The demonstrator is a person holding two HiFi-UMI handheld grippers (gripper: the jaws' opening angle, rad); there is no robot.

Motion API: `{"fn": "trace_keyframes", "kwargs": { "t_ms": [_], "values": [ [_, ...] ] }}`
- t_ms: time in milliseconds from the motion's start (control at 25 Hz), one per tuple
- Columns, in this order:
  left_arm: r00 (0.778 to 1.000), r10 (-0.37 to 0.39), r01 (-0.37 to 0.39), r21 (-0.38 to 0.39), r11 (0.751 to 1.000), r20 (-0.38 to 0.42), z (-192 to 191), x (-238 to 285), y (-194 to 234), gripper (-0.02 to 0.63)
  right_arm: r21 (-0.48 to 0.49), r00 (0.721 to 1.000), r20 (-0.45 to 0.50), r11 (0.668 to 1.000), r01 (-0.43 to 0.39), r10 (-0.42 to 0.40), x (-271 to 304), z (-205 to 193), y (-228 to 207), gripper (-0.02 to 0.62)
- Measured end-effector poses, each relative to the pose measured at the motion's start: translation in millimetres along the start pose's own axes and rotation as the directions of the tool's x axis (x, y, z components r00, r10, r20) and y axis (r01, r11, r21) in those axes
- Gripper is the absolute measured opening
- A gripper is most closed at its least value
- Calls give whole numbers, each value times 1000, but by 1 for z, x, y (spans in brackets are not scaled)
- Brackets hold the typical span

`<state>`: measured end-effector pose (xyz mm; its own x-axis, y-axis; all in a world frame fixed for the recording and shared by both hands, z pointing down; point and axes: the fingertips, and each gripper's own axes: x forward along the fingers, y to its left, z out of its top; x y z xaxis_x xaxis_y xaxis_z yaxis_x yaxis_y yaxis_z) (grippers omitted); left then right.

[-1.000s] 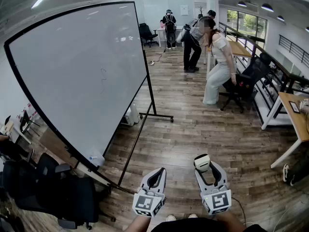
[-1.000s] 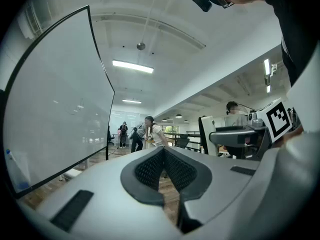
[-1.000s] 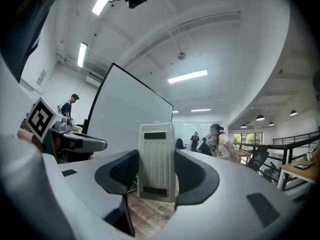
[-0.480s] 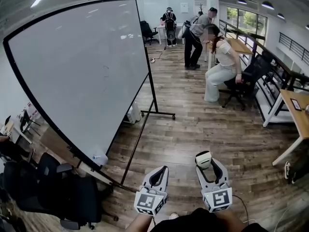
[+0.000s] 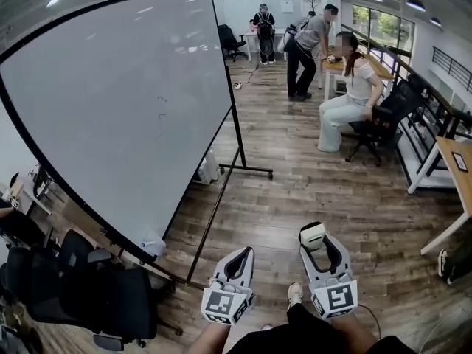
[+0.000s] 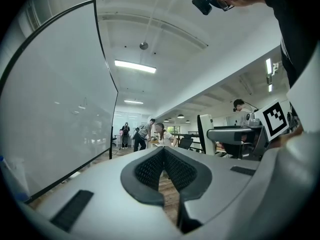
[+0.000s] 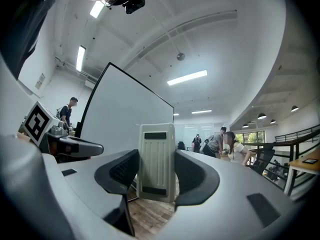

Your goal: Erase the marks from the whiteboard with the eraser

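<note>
While my right gripper (image 5: 319,248) clamps the eraser (image 5: 312,234) right of the whiteboard (image 5: 88,87), my left gripper (image 5: 238,259) is closed, empty. Faint marks (image 5: 161,114) mid-whiteboard.

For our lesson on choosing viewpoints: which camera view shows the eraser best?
The right gripper view: the eraser fills the middle, upright, clamped between the fingers of the right gripper. The head view shows only its small pale top at the gripper's tip. The left gripper view gives no clear look at it.
</note>
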<state>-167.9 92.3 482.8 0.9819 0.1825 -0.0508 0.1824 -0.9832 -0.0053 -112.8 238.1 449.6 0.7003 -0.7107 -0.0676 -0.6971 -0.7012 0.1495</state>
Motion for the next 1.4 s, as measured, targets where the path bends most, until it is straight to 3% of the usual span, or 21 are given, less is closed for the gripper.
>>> {"fn": "trace_keyframes", "kwargs": {
  "t_ms": [240,560,840,1120,1400],
  "values": [
    [999,31,-31,1,1000,-16,-5,51,23,18,34,998,11,997,-70,69,52,-9,-23,247],
    [997,80,-80,13,997,-22,-2,129,42,18,-14,991,-15,991,-136,136,119,-18,-74,247],
    [986,165,-166,-2,986,-29,-4,183,70,18,-31,974,18,974,-226,226,179,-12,-112,249],
    [960,278,-278,-4,961,-24,-3,211,104,18,-30,953,32,953,-301,302,229,-8,-141,249],
    [931,366,-366,16,931,-19,-1,218,159,18,-45,916,50,917,-395,397,292,-13,-118,249]
  ]
}}
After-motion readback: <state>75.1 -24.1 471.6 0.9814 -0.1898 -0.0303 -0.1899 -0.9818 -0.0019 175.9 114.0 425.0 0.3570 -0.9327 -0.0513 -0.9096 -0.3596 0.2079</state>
